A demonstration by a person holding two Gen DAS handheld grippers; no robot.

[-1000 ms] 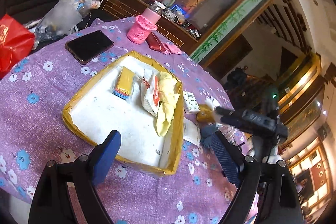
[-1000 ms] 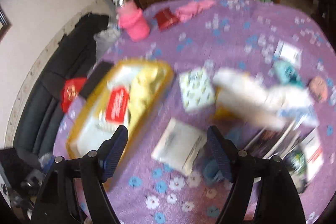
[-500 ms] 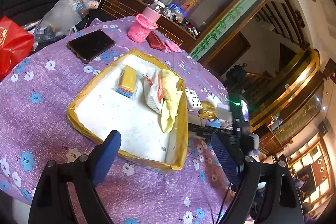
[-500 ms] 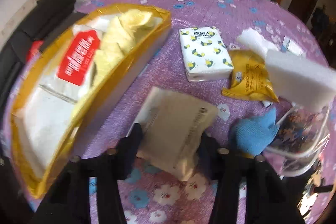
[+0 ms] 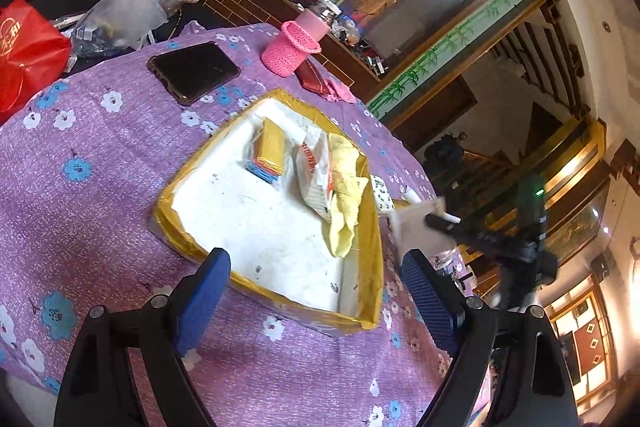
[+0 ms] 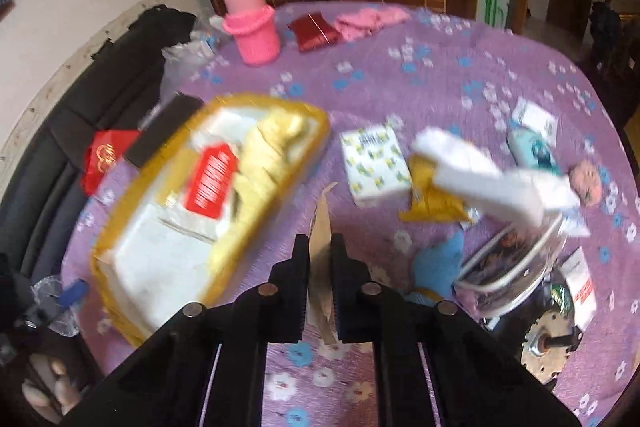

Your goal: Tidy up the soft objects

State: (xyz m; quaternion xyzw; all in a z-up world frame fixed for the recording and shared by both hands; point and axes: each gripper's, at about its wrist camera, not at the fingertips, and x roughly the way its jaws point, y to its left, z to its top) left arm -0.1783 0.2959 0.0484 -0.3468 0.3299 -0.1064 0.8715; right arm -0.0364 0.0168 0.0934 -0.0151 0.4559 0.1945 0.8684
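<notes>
Left gripper [image 5: 316, 287] hovers over the near edge of the gold-rimmed box [image 5: 370, 227], jaws wide apart, nothing between them. Box sits on the purple floral tablecloth [image 5: 100, 167] and holds a yellow sponge [image 5: 270, 149], a red-and-white packet [image 5: 316, 171] and a crumpled yellow cloth [image 5: 346, 195], the cloth draped toward the right wall. Right gripper [image 6: 320, 247] is clamped on a flat, pale tan packet [image 6: 321, 227], held edge-on and lifted off the table just right of the box. Further right on the cloth: white tissue pack with bee print [image 6: 376, 165], yellow wrapper [image 6: 434, 199], blue glove [image 6: 438, 261]. That view is motion-blurred, so finer detail is unreadable.
</notes>
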